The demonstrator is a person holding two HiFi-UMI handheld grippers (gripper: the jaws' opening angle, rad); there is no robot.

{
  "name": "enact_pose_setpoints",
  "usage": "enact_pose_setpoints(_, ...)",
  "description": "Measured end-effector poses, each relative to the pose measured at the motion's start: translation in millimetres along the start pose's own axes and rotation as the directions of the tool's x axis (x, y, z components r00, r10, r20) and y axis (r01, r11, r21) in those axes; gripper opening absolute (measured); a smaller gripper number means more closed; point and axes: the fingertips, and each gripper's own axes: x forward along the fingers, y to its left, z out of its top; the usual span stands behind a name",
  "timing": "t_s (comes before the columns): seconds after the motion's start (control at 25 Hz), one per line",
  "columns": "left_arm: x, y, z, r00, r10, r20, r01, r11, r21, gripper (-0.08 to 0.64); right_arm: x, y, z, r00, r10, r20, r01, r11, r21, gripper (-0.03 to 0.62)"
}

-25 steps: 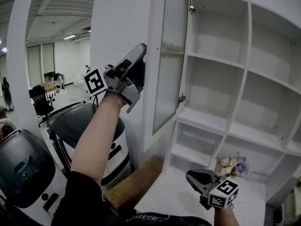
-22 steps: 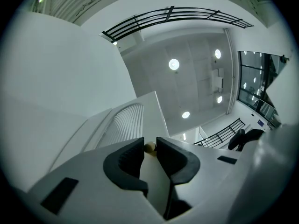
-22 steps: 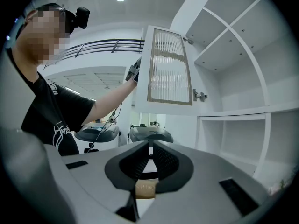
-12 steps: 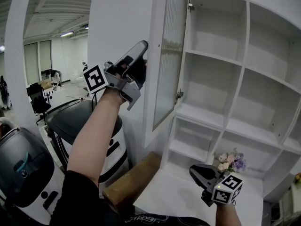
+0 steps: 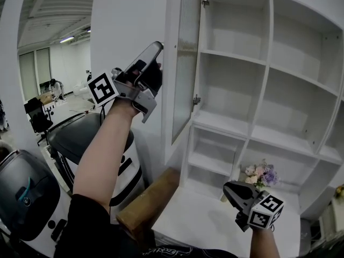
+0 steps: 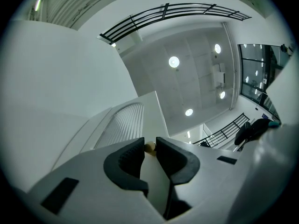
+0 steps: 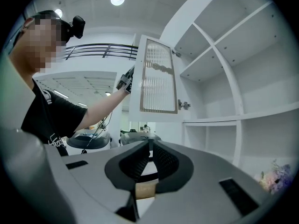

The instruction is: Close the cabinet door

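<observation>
Open-plan hall in the background at far left, strip lights overhead, office chair (image 5: 37, 117) well back. Nearer, grey domed machine (image 5: 24, 192) low at left, then black-topped white unit (image 5: 91, 136) just beyond the bench's left edge. Brown wooden block (image 5: 150, 200) lying along the left edge of the bench (image 5: 204, 222).

Left tongs (image 5: 156, 50) raised high on an outstretched arm, above and outside the bench's far left corner, against the outer face of the cabinet door (image 5: 185, 58). Narrow gap only, tips nipped on a small pale round knob (image 6: 149, 147), ribbed glass panel just beyond. Door standing open, roughly square to the white cabinet (image 5: 252, 63), hung on the cabinet's left upright, lower hinge (image 5: 196, 100) in plain sight, free edge toward the camera. Shelves behind bare.

Pale flowers (image 5: 259, 174) toward the far right of the bench, against the lowest shelf. Right tongs (image 5: 230, 188) low over the near right corner, tips pressed together, nothing gripped, idle.

Step in hand, by the look: knob gripped, closing swing not yet done. Next move calls for carrying the knob rightward in an arc about the hinges, wrist turning with the door, then a gentle push flush to the frame and release. Worth watching: knob slipping from the tips, door banging shut.
</observation>
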Motion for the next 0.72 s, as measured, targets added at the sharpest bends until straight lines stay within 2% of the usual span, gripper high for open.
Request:
enact_pose_setpoints(0.2, 7, -11, -6, 0.999, -0.012, -0.030, 0.014, 0.999, 0.051, 0.094, -12, 3, 3, 0.998, -0.056, 0.000, 0.056, 0.998, 0.007, 0.054)
enact_pose_setpoints(0.48, 9, -27, -4, 0.998, -0.061, -0.030, 0.063, 0.996, 0.059, 0.094, -22, 21, 5, 0.992, -0.116, -0.041, 0.115, 0.993, -0.027, 0.054)
enact_pose_setpoints(0.72, 55, -28, -57, 0.994, -0.028, -0.108, 0.044, 0.988, 0.148, 0.094, -54, -13, 3, 0.990, -0.140, -0.024, 0.140, 0.990, -0.019, 0.054)
